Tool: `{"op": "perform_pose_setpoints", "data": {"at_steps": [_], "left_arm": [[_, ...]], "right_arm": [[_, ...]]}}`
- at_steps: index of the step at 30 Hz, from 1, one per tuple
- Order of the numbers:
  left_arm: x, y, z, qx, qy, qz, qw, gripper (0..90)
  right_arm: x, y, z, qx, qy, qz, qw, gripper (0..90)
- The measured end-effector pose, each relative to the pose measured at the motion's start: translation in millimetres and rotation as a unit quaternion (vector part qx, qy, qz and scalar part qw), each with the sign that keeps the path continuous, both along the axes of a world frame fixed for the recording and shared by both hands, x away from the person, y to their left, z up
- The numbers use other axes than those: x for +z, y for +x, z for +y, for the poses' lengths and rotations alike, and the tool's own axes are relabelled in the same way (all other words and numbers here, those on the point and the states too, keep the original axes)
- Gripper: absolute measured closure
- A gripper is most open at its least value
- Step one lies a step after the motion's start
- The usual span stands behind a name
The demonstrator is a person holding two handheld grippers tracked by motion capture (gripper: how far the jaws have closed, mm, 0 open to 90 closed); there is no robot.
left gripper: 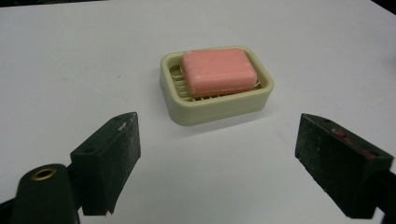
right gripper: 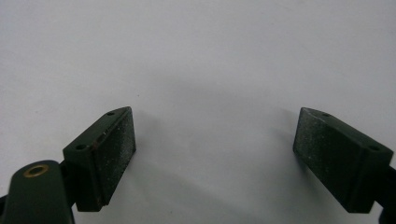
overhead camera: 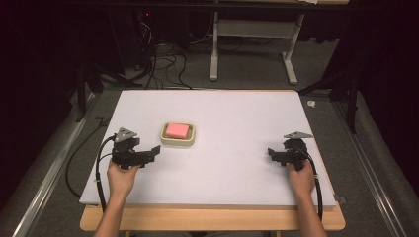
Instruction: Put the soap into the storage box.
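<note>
High view looks down on a white table (overhead camera: pixel 232 173) with lots of bare room. A cream soap dish (overhead camera: pixel 178 140) sits left of the middle, far from every edge, with a pink soap (overhead camera: pixel 177 130) lying in it. The left gripper (overhead camera: pixel 154 150) is just beside the dish, not touching it. The right gripper (overhead camera: pixel 271 152) is well apart, near the right edge.

Left gripper view shows its two black jaws wide apart with nothing between them, and the dish ahead with thin ribs under the soap. Right gripper view shows jaws wide apart too, holding nothing, over bare white table
</note>
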State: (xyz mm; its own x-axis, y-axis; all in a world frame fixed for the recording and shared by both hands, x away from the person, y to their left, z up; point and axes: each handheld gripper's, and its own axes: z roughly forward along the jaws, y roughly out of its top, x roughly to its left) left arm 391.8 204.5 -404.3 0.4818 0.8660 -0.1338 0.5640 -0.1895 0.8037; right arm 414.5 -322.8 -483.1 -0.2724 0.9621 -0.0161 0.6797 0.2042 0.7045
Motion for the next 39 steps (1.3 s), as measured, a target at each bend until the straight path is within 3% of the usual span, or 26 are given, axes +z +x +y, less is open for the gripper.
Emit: {"op": "perform_pose_setpoints", "data": {"at_steps": [9,39], "left_arm": [[-7.1,-9.0,4.8,-0.001,-0.005,-0.007,1.0000,15.0],[-52.6,7.9,-12.3,0.001,0.021,0.046,0.9987,15.1]], "right_arm": [[0.0,-0.2,0.3,0.000,0.000,0.000,1.0000,13.5],[0.0,-0.2,0.2,0.000,-0.001,0.000,1.0000,13.6]]}}
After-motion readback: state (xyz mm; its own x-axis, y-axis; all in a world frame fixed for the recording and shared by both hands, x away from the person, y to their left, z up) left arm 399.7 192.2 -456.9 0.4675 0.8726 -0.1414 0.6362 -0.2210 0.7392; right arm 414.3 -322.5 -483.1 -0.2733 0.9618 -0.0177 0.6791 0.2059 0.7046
